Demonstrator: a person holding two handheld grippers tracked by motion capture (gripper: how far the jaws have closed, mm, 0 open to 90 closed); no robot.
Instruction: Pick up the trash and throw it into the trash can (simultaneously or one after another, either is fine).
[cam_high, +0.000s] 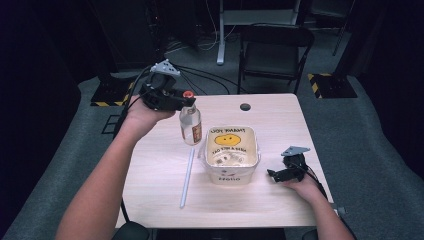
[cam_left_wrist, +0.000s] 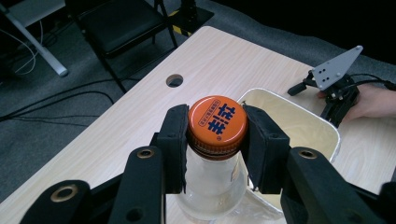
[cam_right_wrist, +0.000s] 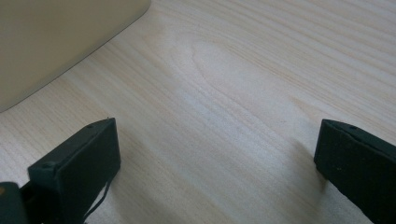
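- Orange is the cap (cam_left_wrist: 217, 122) that the left claw (cam_left_wrist: 217, 140) is clamped on: its two black pads press the cap's sides at the neck of a clear glass bottle (cam_high: 190, 125).
- The bottle hangs upright from that grip, above the desk (cam_high: 165, 165) near its far left part, just beside the far left corner of the tub (cam_high: 232, 172); whether its base touches the desk I cannot tell.
- The bottle's glass looks clear and carries a red-and-white label; how full it is I cannot tell.
- The left hand (cam_high: 142, 114) wraps the claw's body from the left, with the forearm running in from the desk's near left corner.
- The cream tub sits at the middle of the desk, printed with a yellow smiling face and lettering; small pale bits lie on its floor, too small to name.
- A white straw (cam_high: 186, 177) lies flat on the desk, left of the tub, pointing toward the near edge.
- The right claw (cam_high: 280, 174) rests low on the desk right of the tub, near the right edge, its jaws wide apart over bare wood, held by the right hand (cam_high: 302, 186).
- A round cable hole (cam_high: 245, 107) sits by the desk's far edge; a black folding chair (cam_high: 272, 50) stands on the floor beyond it.
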